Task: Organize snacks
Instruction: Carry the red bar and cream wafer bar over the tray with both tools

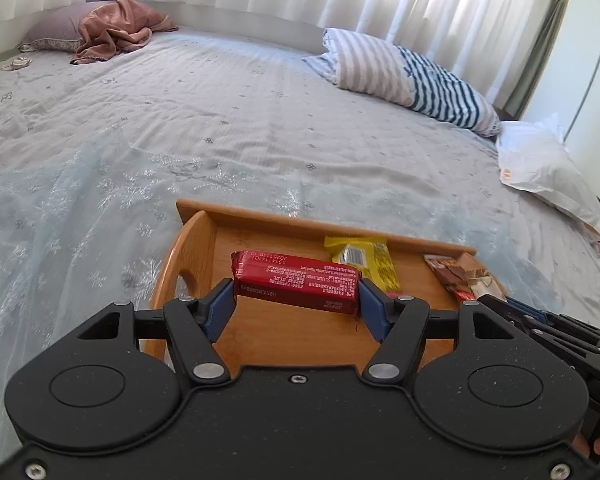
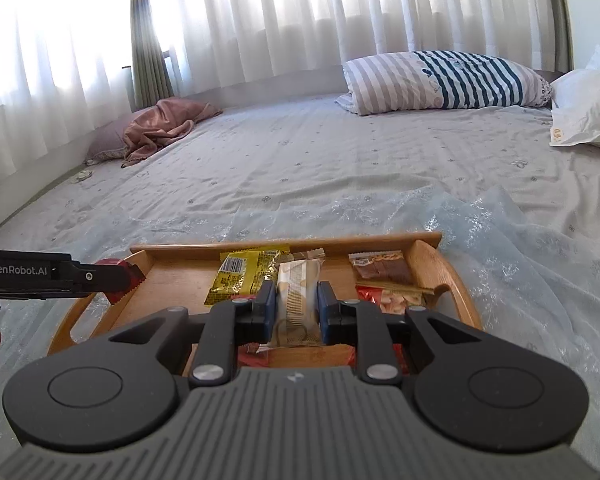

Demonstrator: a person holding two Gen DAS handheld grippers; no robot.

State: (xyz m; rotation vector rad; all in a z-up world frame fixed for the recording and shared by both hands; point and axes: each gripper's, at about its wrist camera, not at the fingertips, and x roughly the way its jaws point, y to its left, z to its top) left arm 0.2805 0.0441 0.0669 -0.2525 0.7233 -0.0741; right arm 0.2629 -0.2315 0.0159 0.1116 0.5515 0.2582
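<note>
Left tongs [image 1: 296,304] clamped on red snack bar [image 1: 296,284], held over wooden tray's [image 1: 260,216] left end. Right tongs [image 2: 296,306] pinched narrow on pale wafer pack [image 2: 298,296] over tray middle. Inside tray: yellow packet [image 2: 240,276] with barcode, brown packets [image 2: 384,270] at right. Tray on bed [image 1: 260,120]. "GenRobot.AI" printed on left tongs' side.

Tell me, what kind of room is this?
Most likely a bedroom: a big bed with a striped pillow and long white curtains behind it.
</note>
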